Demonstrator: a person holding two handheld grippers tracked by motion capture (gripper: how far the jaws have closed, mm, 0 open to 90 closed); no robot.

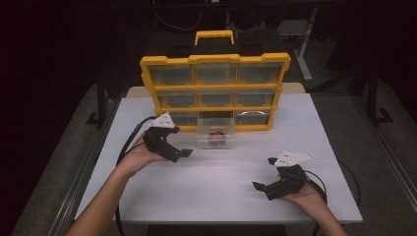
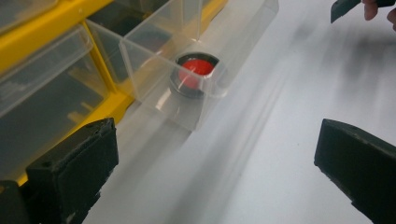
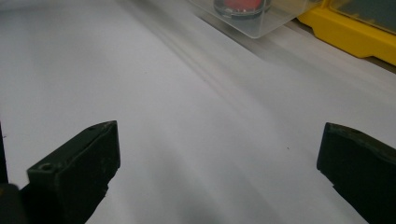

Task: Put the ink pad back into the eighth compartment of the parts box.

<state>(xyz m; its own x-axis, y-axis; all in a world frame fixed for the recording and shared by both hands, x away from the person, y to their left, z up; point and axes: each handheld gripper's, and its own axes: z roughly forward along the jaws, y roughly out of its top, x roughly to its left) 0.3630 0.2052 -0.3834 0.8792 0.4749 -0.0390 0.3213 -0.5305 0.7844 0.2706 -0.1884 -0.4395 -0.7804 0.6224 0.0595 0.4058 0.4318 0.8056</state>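
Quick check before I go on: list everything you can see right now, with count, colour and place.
Drawer cabinet: one, yellow frame with clear drawers and a yellow handle on top, at the far middle of the table.
Open drawer: one, clear, bottom row middle, pulled out toward the person.
Round thing: one, red middle with a black rim, inside the open drawer near its front.
Table: one, white, under everything.
Left claw: one, black, open, holding nothing, just left of the open drawer.
Right claw: one, black, open, holding nothing, over the near right of the table.
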